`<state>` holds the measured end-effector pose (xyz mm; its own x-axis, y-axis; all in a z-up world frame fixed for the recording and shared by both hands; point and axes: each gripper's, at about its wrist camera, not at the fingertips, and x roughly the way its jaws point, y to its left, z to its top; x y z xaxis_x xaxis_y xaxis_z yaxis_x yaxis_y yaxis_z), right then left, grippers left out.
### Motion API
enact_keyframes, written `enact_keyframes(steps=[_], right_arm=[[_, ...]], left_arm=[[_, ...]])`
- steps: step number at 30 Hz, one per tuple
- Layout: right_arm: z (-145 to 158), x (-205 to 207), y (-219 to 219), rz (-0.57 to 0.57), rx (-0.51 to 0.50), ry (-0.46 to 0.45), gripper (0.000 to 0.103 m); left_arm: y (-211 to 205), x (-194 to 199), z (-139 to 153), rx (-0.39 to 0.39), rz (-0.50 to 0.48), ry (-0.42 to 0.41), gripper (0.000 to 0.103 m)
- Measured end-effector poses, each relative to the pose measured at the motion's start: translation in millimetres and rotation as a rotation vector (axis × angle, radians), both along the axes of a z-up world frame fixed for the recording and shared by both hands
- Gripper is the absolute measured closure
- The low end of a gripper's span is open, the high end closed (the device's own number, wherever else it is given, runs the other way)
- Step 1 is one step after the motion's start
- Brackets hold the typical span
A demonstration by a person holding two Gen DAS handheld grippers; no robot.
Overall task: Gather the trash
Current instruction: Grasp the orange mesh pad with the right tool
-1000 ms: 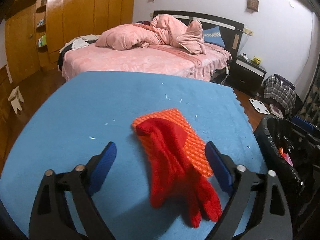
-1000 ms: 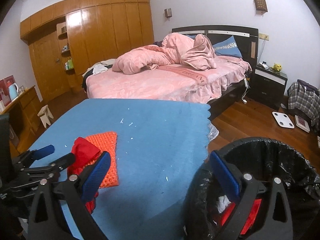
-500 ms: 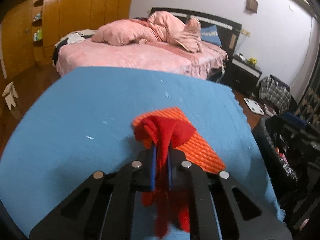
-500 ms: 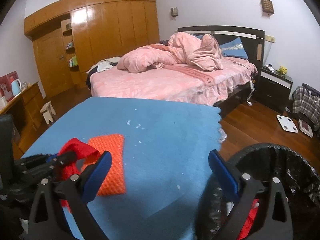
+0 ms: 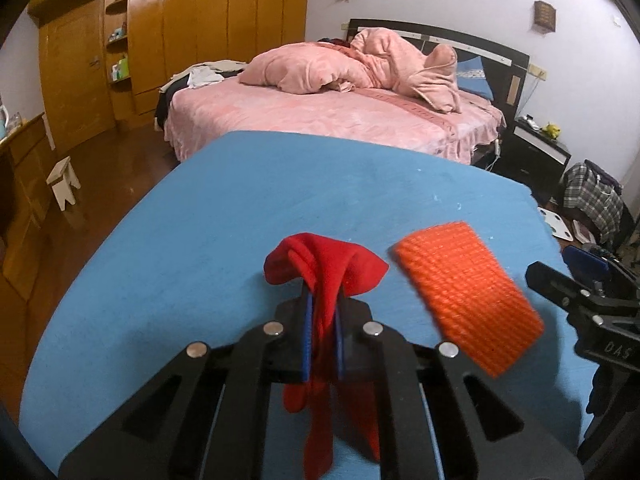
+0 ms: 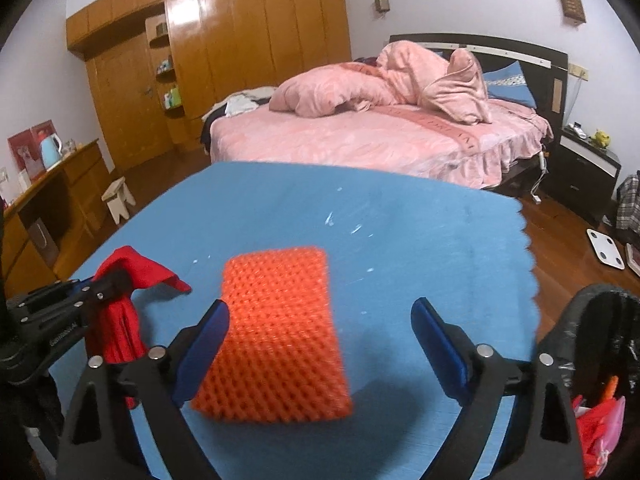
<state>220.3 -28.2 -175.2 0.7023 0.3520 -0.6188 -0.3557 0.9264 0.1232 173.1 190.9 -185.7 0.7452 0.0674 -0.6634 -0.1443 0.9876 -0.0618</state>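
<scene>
My left gripper [image 5: 322,312] is shut on a red glove [image 5: 324,268], which bunches above the blue pads and hangs down below them, lifted off the blue table cover [image 5: 224,216]. The same left gripper [image 6: 105,286] and red glove [image 6: 132,270] show at the left of the right wrist view. An orange foam net sheet [image 6: 276,332] lies flat on the cover; the orange sheet [image 5: 466,292] sits to the right of the glove. My right gripper [image 6: 320,328] straddles the sheet with its jaws wide and closing; the left pad is at the sheet's edge, the right pad apart from it.
A black-lined trash bin [image 6: 600,364] with red and pink scraps inside stands off the table's right edge. White specks [image 6: 340,224] dot the blue cover. Beyond the table are a pink bed [image 6: 376,136], wooden wardrobes [image 6: 240,48] and a small stool [image 6: 120,200].
My left gripper shut on the red glove and pulled it left, off the orange sheet. My right gripper swung left from over the bin to straddle the sheet.
</scene>
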Motion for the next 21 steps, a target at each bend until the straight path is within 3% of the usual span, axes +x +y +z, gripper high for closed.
enact_keyframes(steps=[8,11,16,21], right_arm=[[-20.8,6.3,17.3,0.007,-0.034,0.064,0.023],[-26.1,8.6,21.1,0.015,-0.048,0.095,0.032],[-33.2,10.6,28.3,0.059,-0.054,0.139,0.060],[-32.5,4.7,34.4,0.077,-0.072,0.112,0.076]], left_arm=[[16.9,4.9,-16.4,-0.043,0.011,0.035,0.095],[17.1,7.3,-21.0,-0.053,-0.004,0.056,0.094],[15.3,12.8,-25.8,-0.048,-0.015,0.088,0.094],[13.0,15.7,-29.5,-0.046,-0.026,0.111,0.094]])
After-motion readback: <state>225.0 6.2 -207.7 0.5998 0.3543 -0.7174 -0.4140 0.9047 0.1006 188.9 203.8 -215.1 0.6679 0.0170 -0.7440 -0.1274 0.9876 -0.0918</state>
